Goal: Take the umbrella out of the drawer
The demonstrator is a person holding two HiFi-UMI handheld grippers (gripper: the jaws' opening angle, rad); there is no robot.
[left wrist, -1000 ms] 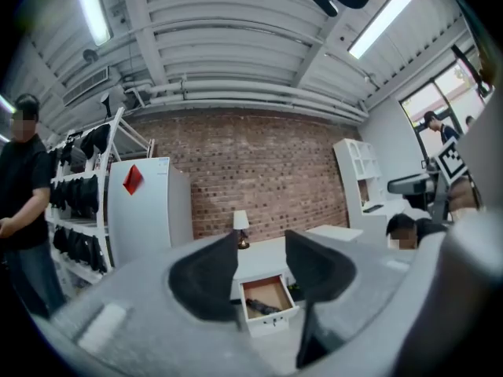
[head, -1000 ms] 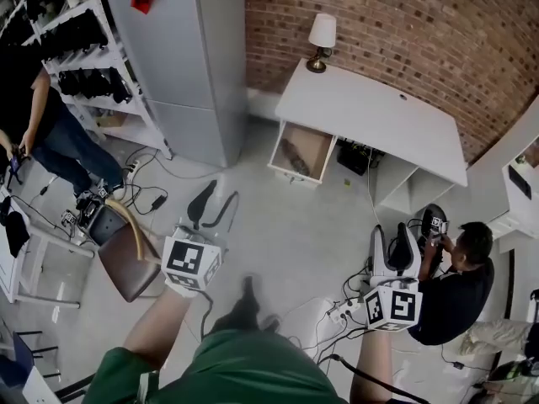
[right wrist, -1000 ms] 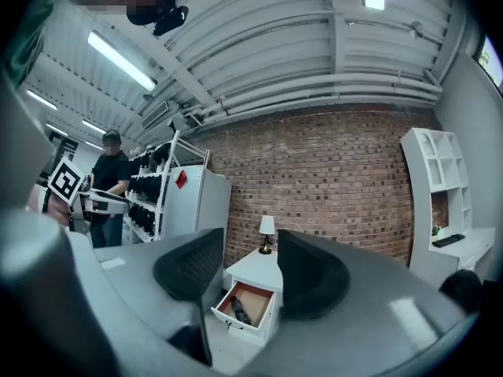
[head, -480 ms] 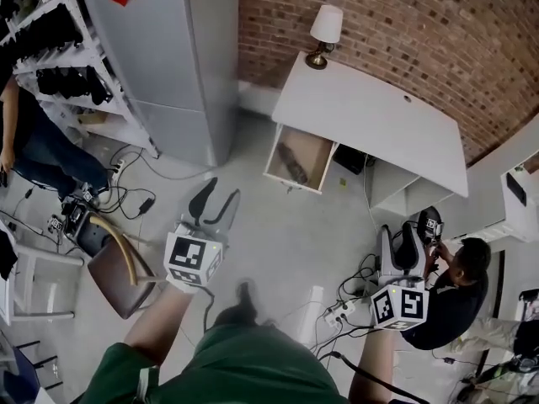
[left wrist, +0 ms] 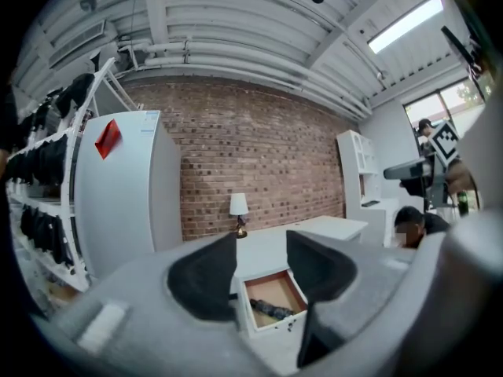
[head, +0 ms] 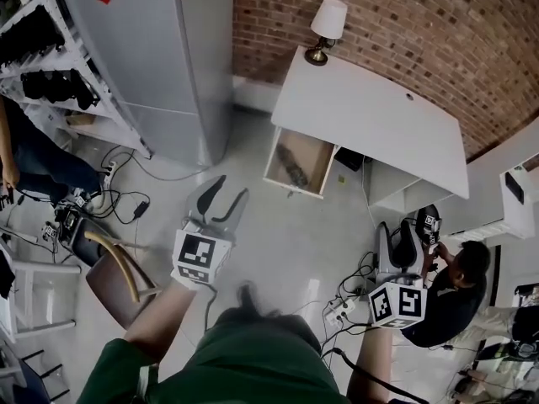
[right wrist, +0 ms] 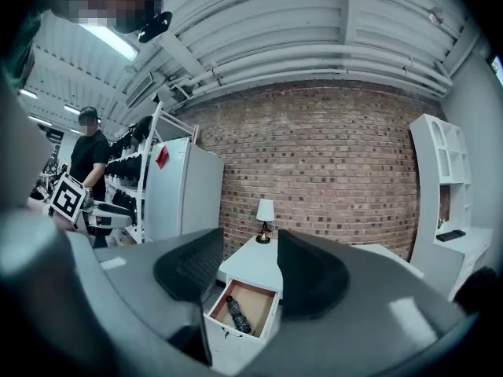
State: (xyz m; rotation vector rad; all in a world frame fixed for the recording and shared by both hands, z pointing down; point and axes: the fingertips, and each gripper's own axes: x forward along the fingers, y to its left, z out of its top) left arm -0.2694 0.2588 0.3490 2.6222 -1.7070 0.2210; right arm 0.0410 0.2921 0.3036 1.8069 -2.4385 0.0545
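Observation:
A dark folded umbrella (head: 293,166) lies in the open wooden drawer (head: 276,147) of a white desk (head: 370,116); both gripper views also show the umbrella (left wrist: 271,308) (right wrist: 236,314). My left gripper (head: 234,186) is held over the floor, well short of the drawer, open with nothing between its jaws. My right gripper (head: 394,229) hangs farther right, near a seated person, also open and empty. The left gripper view frames the drawer (left wrist: 275,277) between the left gripper's (left wrist: 261,246) jaws. Through the right gripper (right wrist: 250,242) the drawer (right wrist: 263,290) shows below the gap.
A table lamp (head: 324,25) stands on the desk's far corner. A tall grey cabinet (head: 160,57) and shelves (head: 46,49) are at left. A chair (head: 114,268) is near my left arm. Cables and a power strip (head: 337,310) lie on the floor. A seated person (head: 459,280) is at right.
Both grippers have moved forward toward the desk, the left one up and to the right in the head view. The drawer and cabinet now sit nearer in view.

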